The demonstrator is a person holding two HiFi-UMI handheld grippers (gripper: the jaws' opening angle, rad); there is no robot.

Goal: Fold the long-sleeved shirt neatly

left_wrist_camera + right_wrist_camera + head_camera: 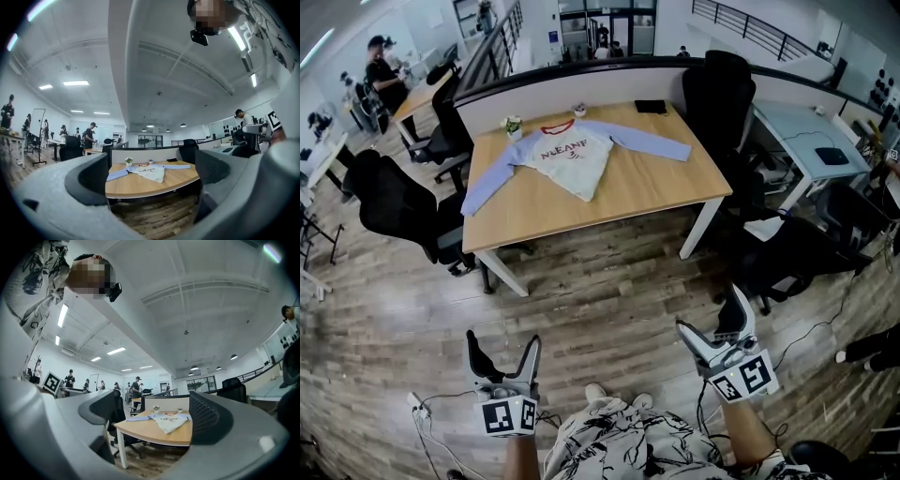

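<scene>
Plainly, no folding has begun; the long-sleeved shirt (577, 155) lies spread flat, front up, on the wooden table (628, 202), towards its far side; both blue sleeves are stretched out sideways, and the one at picture-left runs down to the table's near-left edge. A small potted plant (513, 125) stands just beside the collar; a dark flat item (651, 106) lies near the far edge, apart from the garment.

The left gripper (503, 342) is held low over the plank floor, close to the person's body and well apart from the table; its jaws stand wide, with nothing between them; its own view shows only the distant table through the gap. The right gripper (711, 317) is in like condition; jaws wide, empty, also well short of the table.

Assessment: the whole task remains outstanding; the table must first be approached, then the sleeves brought in across the body, then the body folded over; no crease or fold is evident yet.
</scene>
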